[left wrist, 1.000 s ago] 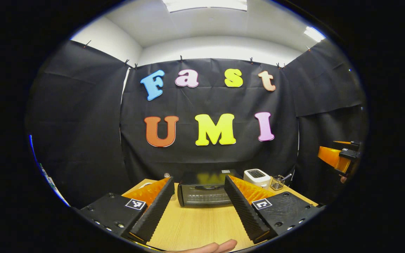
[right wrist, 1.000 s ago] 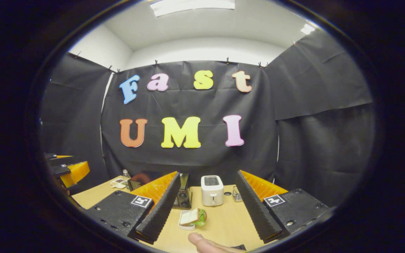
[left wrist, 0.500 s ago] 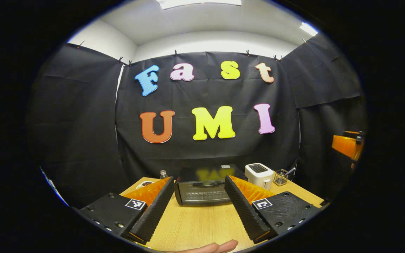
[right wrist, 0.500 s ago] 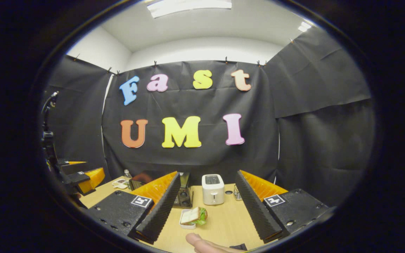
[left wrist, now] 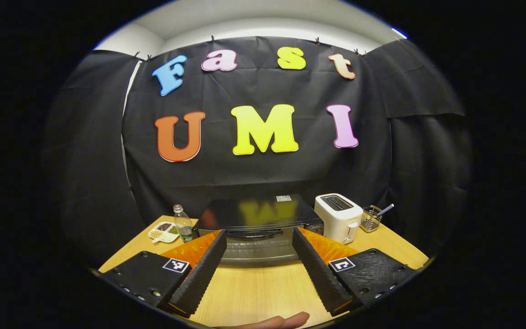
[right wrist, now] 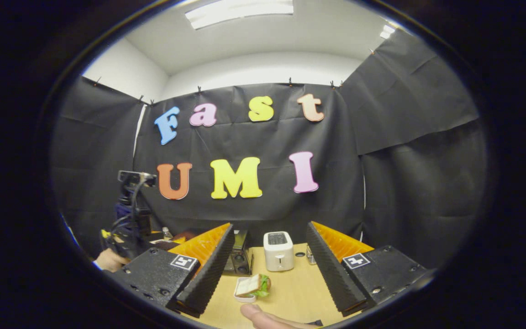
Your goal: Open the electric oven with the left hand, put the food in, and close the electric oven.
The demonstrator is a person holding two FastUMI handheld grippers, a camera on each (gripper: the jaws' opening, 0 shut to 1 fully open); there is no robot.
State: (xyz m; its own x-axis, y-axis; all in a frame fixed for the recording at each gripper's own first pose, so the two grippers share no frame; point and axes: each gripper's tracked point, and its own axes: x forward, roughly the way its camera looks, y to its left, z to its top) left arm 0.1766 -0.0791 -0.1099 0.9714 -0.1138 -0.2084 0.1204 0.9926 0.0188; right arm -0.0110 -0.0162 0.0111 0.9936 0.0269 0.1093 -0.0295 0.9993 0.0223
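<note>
As I hold my left gripper (left wrist: 257,253) low over the wooden worktop (left wrist: 249,297), its two fingers stand well apart with nothing between them, aimed straight at the electric oven (left wrist: 259,224). That oven is a dark box at the back of the worktop, against the black cloth wall; its door (left wrist: 259,249) is closed, and the handle (left wrist: 256,234) runs along the door's top, between my fingertips and a little beyond them. Just right of the oven stands a white toaster (left wrist: 339,223), and further right, near the back right corner, a small wire basket (left wrist: 371,218) with a utensil in it. Toward the back left corner are a clear bottle (left wrist: 182,223) and a white divided dish (left wrist: 164,232), side by side. A fingertip of my hand (left wrist: 281,321) shows at the near edge.

My right gripper (right wrist: 268,257) is also spread wide and grips nothing. Between its fingers, on the worktop nearer to me than the toaster, lies the food (right wrist: 253,285): a sandwich with green leaf in a small white dish, well apart from the oven's right end. In the right gripper view my left gripper's body and cables show near the worktop's left edge, held by my left hand (right wrist: 107,260).
</note>
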